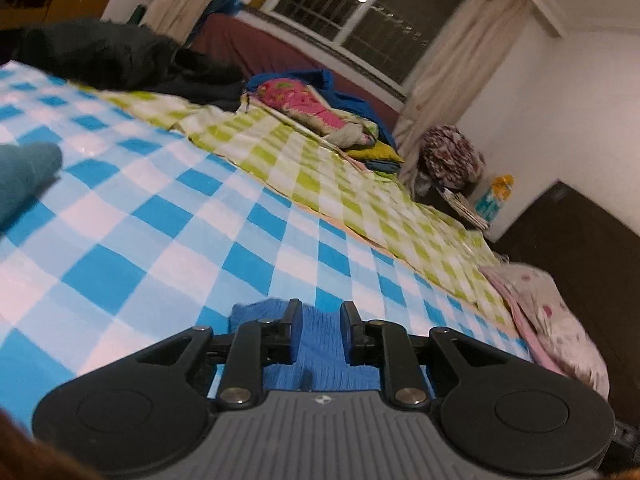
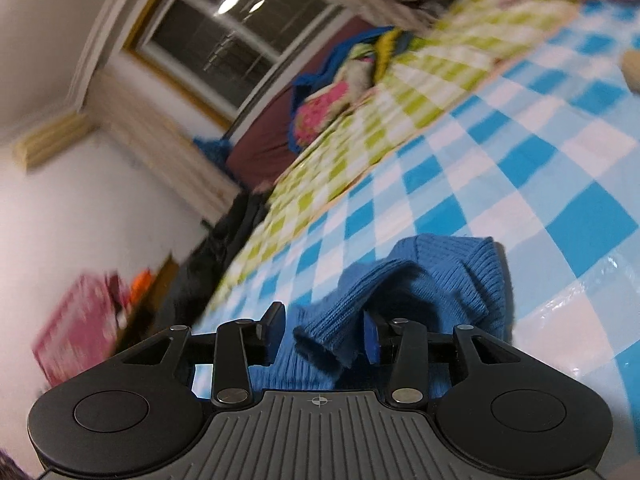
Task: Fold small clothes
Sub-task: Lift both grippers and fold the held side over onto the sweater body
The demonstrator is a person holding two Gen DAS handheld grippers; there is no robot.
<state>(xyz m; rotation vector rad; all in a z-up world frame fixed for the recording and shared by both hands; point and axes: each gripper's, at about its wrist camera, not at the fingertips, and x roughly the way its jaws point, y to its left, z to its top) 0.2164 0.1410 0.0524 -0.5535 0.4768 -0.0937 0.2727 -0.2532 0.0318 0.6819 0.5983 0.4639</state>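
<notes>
A small blue ribbed knit garment (image 1: pixel 320 356) lies on the blue-and-white checked sheet (image 1: pixel 160 220), right under my left gripper (image 1: pixel 320 314). Its black fingers stand a little apart, and the knit shows through the gap without being pinched. In the right wrist view the same garment (image 2: pixel 440 280) is rumpled, with a folded cuff poking up between the jaws of my right gripper (image 2: pixel 324 328). Those jaws stand wide, and the left pad is clear of the cloth. The checked sheet (image 2: pixel 520 160) runs on beyond it.
A teal garment (image 1: pixel 24 176) lies at the left edge of the sheet. Farther back are a green checked sheet (image 1: pixel 300 148), a black clothing pile (image 1: pixel 120 56) and a pink floral bundle (image 1: pixel 304 104). A pale pink cloth (image 1: pixel 552 320) hangs at the bed's right edge.
</notes>
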